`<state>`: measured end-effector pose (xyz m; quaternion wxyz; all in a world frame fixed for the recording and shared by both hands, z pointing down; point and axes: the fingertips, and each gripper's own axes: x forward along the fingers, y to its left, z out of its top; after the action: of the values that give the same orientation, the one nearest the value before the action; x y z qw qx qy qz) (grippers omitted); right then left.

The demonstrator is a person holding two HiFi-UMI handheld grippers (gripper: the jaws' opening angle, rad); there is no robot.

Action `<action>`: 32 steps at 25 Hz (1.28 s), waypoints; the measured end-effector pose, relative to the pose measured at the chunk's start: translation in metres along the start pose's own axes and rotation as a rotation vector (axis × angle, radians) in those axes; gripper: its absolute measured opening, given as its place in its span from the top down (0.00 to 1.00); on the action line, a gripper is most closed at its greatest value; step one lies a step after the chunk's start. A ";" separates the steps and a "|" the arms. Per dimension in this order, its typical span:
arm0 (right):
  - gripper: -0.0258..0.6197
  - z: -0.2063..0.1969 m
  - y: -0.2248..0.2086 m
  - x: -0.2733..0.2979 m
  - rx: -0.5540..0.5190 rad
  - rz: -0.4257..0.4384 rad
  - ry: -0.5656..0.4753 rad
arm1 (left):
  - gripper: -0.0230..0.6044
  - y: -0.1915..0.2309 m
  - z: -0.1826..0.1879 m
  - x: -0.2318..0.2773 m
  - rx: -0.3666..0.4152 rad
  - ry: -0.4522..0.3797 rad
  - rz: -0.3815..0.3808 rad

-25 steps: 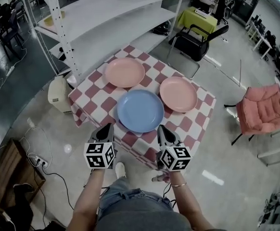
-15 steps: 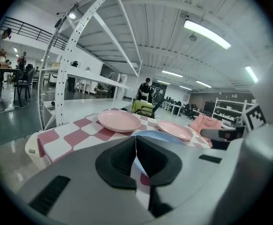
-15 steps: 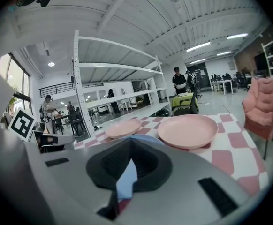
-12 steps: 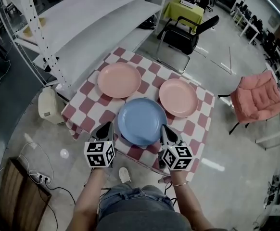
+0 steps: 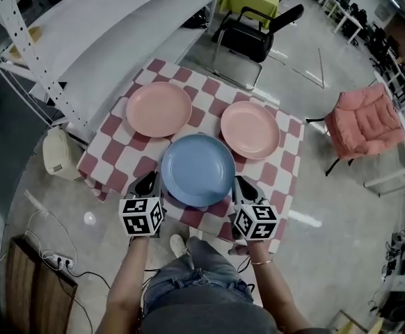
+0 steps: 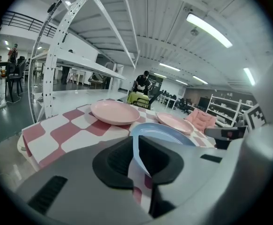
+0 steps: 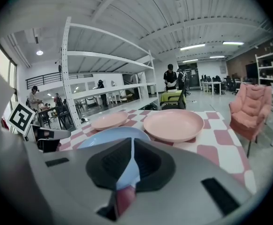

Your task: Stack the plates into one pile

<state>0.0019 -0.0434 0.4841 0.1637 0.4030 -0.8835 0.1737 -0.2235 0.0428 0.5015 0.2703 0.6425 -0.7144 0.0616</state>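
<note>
Head view: a red-and-white checked tablecloth (image 5: 119, 160) covers a small table on a grey floor (image 5: 342, 221), with a white shelf rack (image 5: 105, 19) behind it, a black chair (image 5: 251, 37) beyond and a pink armchair (image 5: 362, 120) at the right. The blue plate (image 5: 197, 170) lies at the near edge. The left pink plate (image 5: 159, 108) and right pink plate (image 5: 250, 129) lie behind it, unstacked.

Left gripper view: the left gripper (image 6: 135, 146) has just been opening. Its jaws stand slightly apart and pinch nothing, with the blue plate's rim just ahead.

Right gripper view: the right gripper (image 7: 132, 146) has its jaws together and empty, facing the blue plate.
</note>
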 end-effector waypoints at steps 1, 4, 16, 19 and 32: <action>0.94 -0.002 -0.003 0.001 -0.001 -0.006 0.009 | 0.89 -0.001 -0.001 0.002 0.002 0.007 0.000; 0.94 -0.008 -0.010 0.005 0.003 -0.018 0.036 | 0.86 -0.004 -0.005 0.009 0.007 0.028 0.005; 0.78 -0.023 -0.028 0.033 0.033 -0.008 0.128 | 0.83 0.002 -0.012 0.039 -0.015 0.088 0.045; 0.76 -0.027 -0.033 0.039 0.036 -0.010 0.153 | 0.79 0.002 -0.015 0.047 -0.041 0.106 0.043; 0.76 -0.046 -0.041 0.063 0.064 0.010 0.245 | 0.79 0.006 -0.024 0.072 -0.069 0.190 0.066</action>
<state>0.0017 -0.0896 0.5593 0.2569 0.3792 -0.8529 0.2505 -0.2236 -0.0093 0.5571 0.3563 0.6001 -0.7082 0.1066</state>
